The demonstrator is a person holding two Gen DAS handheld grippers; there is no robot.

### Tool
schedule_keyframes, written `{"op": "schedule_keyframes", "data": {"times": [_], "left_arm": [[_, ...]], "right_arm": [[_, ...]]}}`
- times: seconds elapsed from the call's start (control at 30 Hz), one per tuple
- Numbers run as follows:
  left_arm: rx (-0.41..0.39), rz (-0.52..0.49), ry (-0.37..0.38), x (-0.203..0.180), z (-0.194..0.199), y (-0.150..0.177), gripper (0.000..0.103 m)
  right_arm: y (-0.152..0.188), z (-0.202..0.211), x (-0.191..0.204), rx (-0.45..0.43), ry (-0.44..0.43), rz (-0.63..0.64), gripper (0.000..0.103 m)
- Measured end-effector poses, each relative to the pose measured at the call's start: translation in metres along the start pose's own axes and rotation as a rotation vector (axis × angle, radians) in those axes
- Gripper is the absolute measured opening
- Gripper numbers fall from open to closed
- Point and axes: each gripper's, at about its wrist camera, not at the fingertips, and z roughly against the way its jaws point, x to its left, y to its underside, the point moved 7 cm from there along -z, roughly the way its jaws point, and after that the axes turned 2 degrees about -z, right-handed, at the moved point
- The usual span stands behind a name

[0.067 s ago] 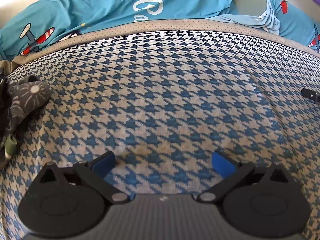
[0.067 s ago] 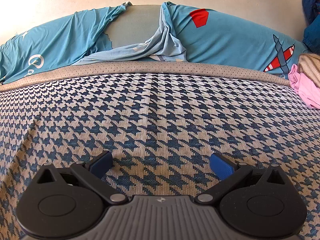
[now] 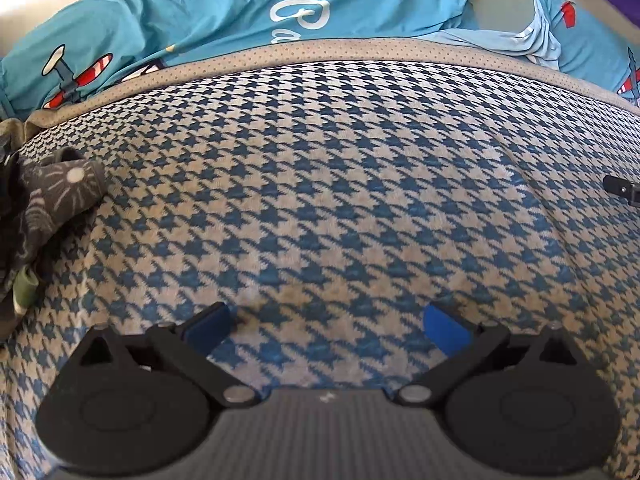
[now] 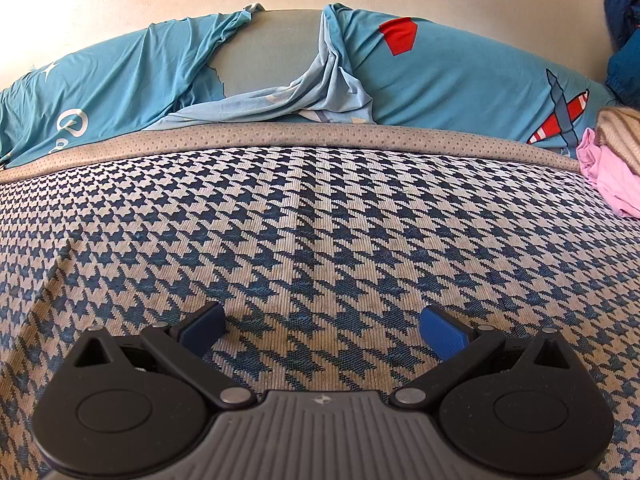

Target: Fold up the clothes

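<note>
Nothing has moved since the earlier frame in either view, as far as we can tell; framing and cloth folds match.

Left wrist view: we have the left gripper low over the houndstooth cover, jaws spread as wide as they go, nothing between the pads. Dark patterned garment lies crumpled at the cover's left edge, well off our centreline. Teal aeroplane-print sheet runs beyond the cover's far edge, past the dotted grey border. A black tip shows at the cover's right edge, probably the other gripper. Risk: if we close here we pinch the cover, not a garment. The dark garment is bunched, so a grab could take several layers at once.

Right wrist view: we hold the right gripper over the same cover, jaws fully apart, empty. Pink garment sits at the cover's far right edge, touching a tan striped knit. Risk: pulling the pink one may drag the knit along. No garment is yet laid flat on the cover, so folding looks not yet started.
</note>
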Motion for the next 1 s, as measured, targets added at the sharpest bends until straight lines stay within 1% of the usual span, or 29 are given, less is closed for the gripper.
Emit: {"op": "schedule_keyframes", "data": {"times": [0.1, 0.13, 0.2, 0.27, 0.47, 0.6, 0.83, 0.9, 1.0], "left_arm": [[0.007, 0.020, -0.016, 0.026, 0.000, 0.002, 0.103], [-0.006, 0.030, -0.032, 0.032, 0.004, 0.003, 0.103], [-0.098, 0.061, -0.113, 0.037, 0.030, 0.008, 0.103], [-0.153, 0.094, -0.163, 0.044, 0.049, 0.011, 0.103], [-0.187, 0.240, -0.244, 0.066, 0.083, -0.007, 0.103], [-0.204, 0.272, -0.274, 0.074, 0.090, -0.010, 0.103], [-0.229, 0.303, -0.268, 0.083, 0.106, -0.017, 0.103], [-0.232, 0.298, -0.274, 0.097, 0.091, -0.016, 0.103], [-0.240, 0.301, -0.279, 0.095, 0.090, -0.020, 0.103]], "right_arm": [[0.000, 0.000, 0.000, 0.000, 0.000, 0.000, 0.103], [0.000, 0.000, 0.000, 0.000, 0.000, 0.000, 0.103], [0.000, 0.000, 0.000, 0.000, 0.000, 0.000, 0.103], [0.000, 0.000, -0.001, 0.000, 0.000, 0.000, 0.103], [0.000, 0.001, -0.001, 0.000, 0.000, 0.000, 0.103], [0.000, 0.000, -0.001, 0.000, 0.000, 0.000, 0.103], [0.000, 0.000, 0.000, 0.000, 0.000, 0.000, 0.103], [0.000, 0.000, 0.000, 0.000, 0.000, 0.000, 0.103], [0.000, 0.000, 0.000, 0.000, 0.000, 0.000, 0.103]]}}
